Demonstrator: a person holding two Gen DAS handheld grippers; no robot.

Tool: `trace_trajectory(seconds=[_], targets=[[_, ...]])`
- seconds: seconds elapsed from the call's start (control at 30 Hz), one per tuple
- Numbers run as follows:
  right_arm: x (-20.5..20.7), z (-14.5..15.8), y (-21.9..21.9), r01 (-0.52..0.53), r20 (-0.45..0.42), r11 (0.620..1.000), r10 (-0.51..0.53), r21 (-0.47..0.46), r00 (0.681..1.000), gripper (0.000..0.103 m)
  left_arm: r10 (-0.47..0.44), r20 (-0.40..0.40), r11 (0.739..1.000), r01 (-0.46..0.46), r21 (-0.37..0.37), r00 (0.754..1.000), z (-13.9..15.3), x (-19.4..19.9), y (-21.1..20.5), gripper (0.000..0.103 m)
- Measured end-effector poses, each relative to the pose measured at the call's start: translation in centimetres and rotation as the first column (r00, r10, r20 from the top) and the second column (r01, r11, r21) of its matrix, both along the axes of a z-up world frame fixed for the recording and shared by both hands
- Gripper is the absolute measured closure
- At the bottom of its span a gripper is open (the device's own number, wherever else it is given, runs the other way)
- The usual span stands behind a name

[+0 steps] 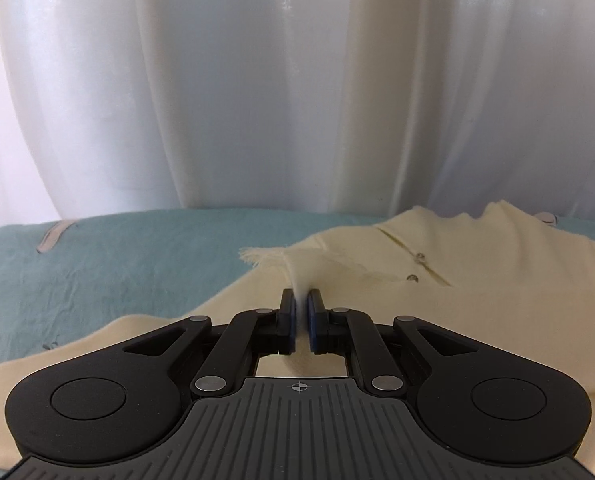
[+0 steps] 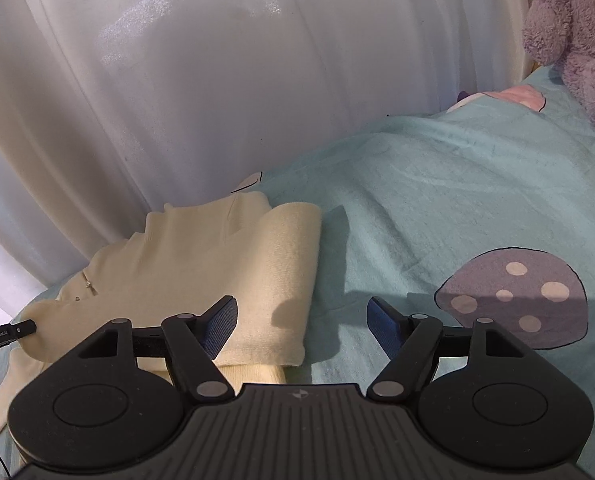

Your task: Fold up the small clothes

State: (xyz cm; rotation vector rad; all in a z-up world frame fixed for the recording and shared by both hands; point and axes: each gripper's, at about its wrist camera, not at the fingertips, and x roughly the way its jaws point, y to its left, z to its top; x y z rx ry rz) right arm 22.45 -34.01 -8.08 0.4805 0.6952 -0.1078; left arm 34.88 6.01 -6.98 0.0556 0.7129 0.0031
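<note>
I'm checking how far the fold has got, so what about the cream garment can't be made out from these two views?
- Left wrist view: the cream garment has its near part hidden behind the left gripper; the hem runs off the bottom edge.
- Right wrist view: the right gripper body covers the lower end of the folded sleeve.
- Buttons: too small to tell whether fastened.
- Both views: the garment's underside lies hidden against the teal sheet.

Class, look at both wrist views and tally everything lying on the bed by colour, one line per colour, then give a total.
Cream: 1, the buttoned garment, pinched by the left gripper
Purple: 1, the plush toy
Teal: 1, the bedsheet itself, printed with mushrooms
Total: 3
The right gripper is open and holds nothing.
</note>
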Motion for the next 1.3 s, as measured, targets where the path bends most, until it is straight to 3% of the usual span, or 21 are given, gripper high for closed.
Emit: trace_trajectory(seconds=[0.07,0.23,0.33,0.47,0.63,0.83,0.97,1.03,1.1,1.17,1.23,1.3], targets=[[0.7,-0.1,0.2,-0.018,0.004,1.0,0.018,0.011,1.0,0.034,0.002,-0.027,0.999,-0.003,-0.053,1.0,-0.4,0.3,0.7,0.095],[3.4,-0.7,1.5,-0.071,-0.039,0.996,0.069,-0.046,0.997,0.074,0.018,-0.06,0.997,-0.022,-0.068,0.998,-1.5,0.8,1.2,0.095],[4.1,-0.5,2.4,-0.085,-0.03,0.986,0.081,-0.146,0.996,0.094,0.017,-0.053,0.997,-0.02,-0.071,0.998,-1.3,0.7,1.3,0.095],[4.6,0.1,4.2,-0.077,-0.029,0.925,0.071,-0.371,0.997,0.096,-0.002,-0.012,0.996,0.001,-0.094,1.0,-0.7,0.0,1.0,0.095],[5.3,-1.2,4.3,-0.05,-0.054,0.875,0.027,-0.481,0.998,0.096,-0.033,-0.028,0.999,0.032,-0.024,0.999,-2.0,0.5,-0.4,0.094],[6.0,-1.5,4.7,-0.057,-0.065,0.817,0.024,-0.574,0.998,0.096,-0.037,-0.033,0.999,0.036,-0.017,0.999,-2.7,1.0,-0.6,0.094],[5.7,-0.5,5.0,-0.042,-0.062,0.833,0.01,-0.551,0.998,0.095,-0.05,-0.021,0.998,0.05,0.026,0.999,-2.9,0.8,-1.0,0.093],[4.5,0.5,5.7,-0.02,-0.01,0.84,0.017,-0.543,1.0,0.082,-0.046,-0.022,0.998,0.047,0.029,0.999,-2.9,0.7,-1.0,0.093],[3.4,0.9,7.0,-0.052,0.027,0.843,0.079,-0.536,0.997,0.078,-0.04,-0.022,0.999,0.04,0.011,0.999,-2.8,0.6,-0.8,0.091],[3.3,0.4,8.9,-0.141,0.003,0.819,0.172,-0.556,0.985,0.078,-0.03,-0.016,1.0,0.03,0.007,0.999,-3.0,0.5,-0.6,0.086],[4.1,-0.8,9.9,-0.192,-0.059,0.786,0.195,-0.588,0.979,0.079,-0.01,-0.013,1.0,0.01,0.007,1.0,-3.0,0.5,-0.5,0.08],[4.5,-1.5,10.0,-0.176,-0.049,0.77,0.185,-0.613,0.981,0.079,0.021,-0.014,1.0,-0.021,0.005,1.0,-3.0,0.5,-0.2,0.059]])
